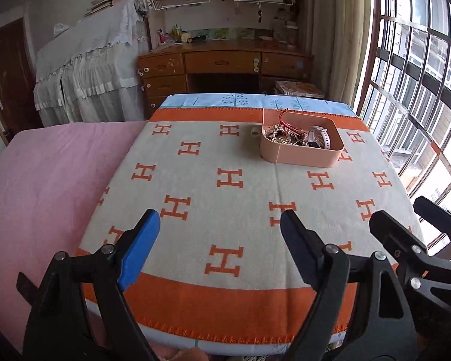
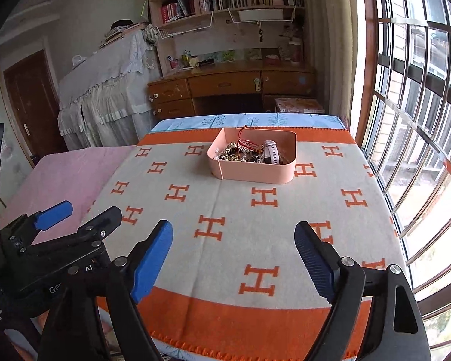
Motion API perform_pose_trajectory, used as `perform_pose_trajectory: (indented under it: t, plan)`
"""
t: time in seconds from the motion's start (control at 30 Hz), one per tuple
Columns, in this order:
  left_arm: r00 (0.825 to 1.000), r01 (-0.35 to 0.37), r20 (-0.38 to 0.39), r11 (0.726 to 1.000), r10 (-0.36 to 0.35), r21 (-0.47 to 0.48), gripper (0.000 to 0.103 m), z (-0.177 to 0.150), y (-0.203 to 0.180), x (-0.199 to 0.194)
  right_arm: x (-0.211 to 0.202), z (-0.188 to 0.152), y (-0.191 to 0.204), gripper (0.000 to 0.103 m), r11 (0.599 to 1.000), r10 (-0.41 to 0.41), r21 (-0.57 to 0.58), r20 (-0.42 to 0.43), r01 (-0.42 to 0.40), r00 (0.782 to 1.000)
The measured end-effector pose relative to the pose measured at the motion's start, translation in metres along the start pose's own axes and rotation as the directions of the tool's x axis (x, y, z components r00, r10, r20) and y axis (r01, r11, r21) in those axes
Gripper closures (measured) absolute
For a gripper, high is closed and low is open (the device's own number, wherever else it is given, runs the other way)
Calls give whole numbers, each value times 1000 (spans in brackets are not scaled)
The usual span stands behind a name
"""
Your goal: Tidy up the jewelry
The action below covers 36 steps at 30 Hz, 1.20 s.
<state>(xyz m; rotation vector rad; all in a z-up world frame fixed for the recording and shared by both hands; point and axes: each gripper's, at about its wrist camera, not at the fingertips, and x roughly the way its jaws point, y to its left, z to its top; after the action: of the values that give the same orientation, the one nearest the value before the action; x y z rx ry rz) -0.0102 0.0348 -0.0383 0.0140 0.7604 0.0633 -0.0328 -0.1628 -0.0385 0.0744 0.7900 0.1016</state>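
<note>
Jewelry [image 2: 243, 152] lies heaped in the pink tray [image 2: 255, 173] on the far tabletop [image 2: 225, 210], apparently gathered. Left gripper [image 1: 219, 240] and right gripper [image 2: 234, 255] hang spread wide, empty

The blanket [image 1: 234, 180] is a woven cloth, matt and a little fuzzy. The box [image 1: 303, 155] looks like smooth matt plastic. Inside it the chains [image 2: 233, 153] shine like metal, and the watch [image 2: 271, 150] has a smooth white strap. The gripper pads [image 2: 151, 258] are ribbed blue plastic. The desk [image 1: 222, 63] is glossy wood.
</note>
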Motion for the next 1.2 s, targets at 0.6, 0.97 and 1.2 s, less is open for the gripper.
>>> perform_pose_trajectory:
  t: [0.6,0.97,1.2]
  plan:
    - [1000,0,11,1000,0,4,22,3,-5,-3,-3,-1,1,18,1000,6,-1,-5,-6,1000]
    - [1000,4,11,1000,-4,3,22,2,-7,-6,-3,-1,1,18,1000,5,1,-6,-5,1000]
    - [1000,3,11,1000,-3,3,22,2,-7,-7,-3,1,2,18,1000,5,-2,-3,-5,1000]
